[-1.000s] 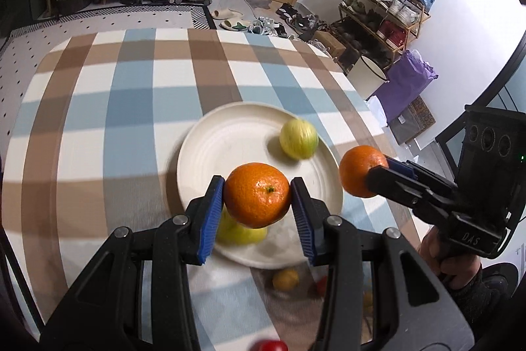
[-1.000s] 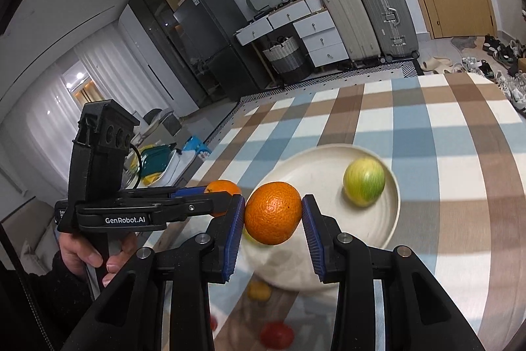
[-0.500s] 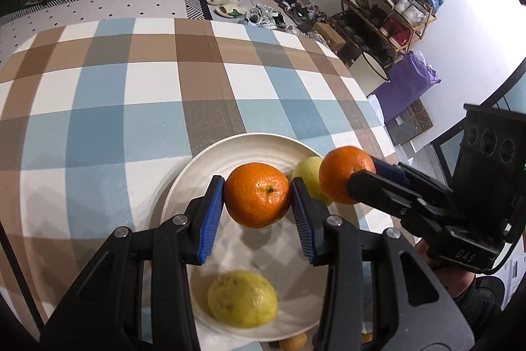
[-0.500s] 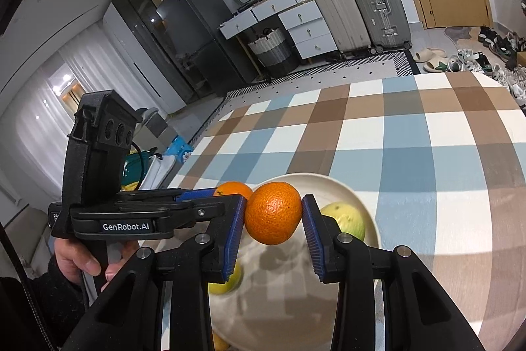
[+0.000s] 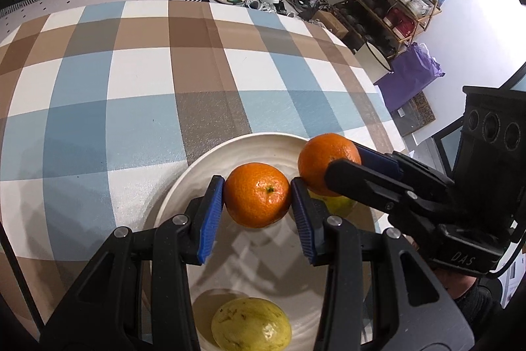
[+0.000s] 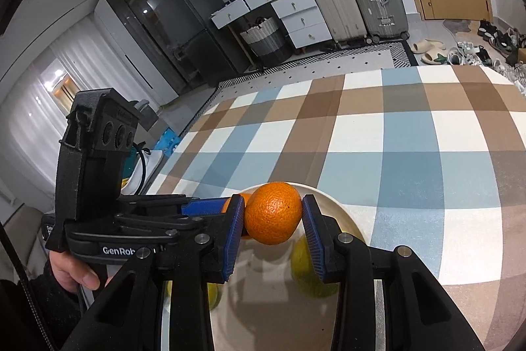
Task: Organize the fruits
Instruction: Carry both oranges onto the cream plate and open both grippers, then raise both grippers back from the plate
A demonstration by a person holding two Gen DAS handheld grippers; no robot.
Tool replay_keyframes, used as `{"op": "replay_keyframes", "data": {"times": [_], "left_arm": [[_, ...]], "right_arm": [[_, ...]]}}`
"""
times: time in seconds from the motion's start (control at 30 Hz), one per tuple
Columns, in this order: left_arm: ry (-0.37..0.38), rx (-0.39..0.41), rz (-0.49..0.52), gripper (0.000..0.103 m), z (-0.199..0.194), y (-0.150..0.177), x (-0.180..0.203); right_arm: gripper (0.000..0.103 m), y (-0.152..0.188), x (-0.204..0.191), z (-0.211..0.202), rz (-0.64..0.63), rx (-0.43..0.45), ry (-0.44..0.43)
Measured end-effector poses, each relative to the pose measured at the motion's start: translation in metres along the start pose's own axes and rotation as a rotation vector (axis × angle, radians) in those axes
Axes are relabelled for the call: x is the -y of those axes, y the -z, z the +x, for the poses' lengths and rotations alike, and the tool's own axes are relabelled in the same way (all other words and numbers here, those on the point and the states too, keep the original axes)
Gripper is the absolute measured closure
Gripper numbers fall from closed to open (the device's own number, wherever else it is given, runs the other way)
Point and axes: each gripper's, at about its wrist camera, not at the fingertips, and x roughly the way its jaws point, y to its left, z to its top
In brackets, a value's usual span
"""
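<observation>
Both claws have drifted in over the plate (image 5: 197, 173) now: left claw (image 5: 257, 199) pinching an orange (image 5: 256, 199), right claw (image 6: 273, 219) pinching another orange (image 6: 273, 213), plate directly underneath both.

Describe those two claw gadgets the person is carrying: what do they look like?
Each claw is matte black plastic with silver screws at the joints and two ribbed blue pads. The left claw's boxy black top has three round holes, white "GenRob" lettering and a black cable. The right claw reads "DAS". The person's sleeves are dark.
</observation>
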Motion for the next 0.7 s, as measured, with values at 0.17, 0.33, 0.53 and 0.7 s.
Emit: {"op": "replay_keyframes", "data": {"times": [0.17,0.33,0.53,0.7], "left_arm": [[-0.007,-0.012,-0.001,0.065,0.005,-0.001,0.0],[-0.029,-0.005,0.006,0.054,-0.004,-0.003,0.007],[-0.034,0.036,0.015,0.053,-0.032,0.0,0.018],[-0.047,0.068,0.025,0.053,-0.062,0.008,0.028]], "right_arm": [[0.063,0.001,0.003,0.002,0.013,-0.005,0.001],[0.053,-0.001,0.0,-0.01,0.016,0.033,0.001],[0.053,-0.003,-0.005,-0.039,0.028,0.085,0.002],[0.053,0.003,-0.012,-0.069,0.038,0.132,0.012]]}}
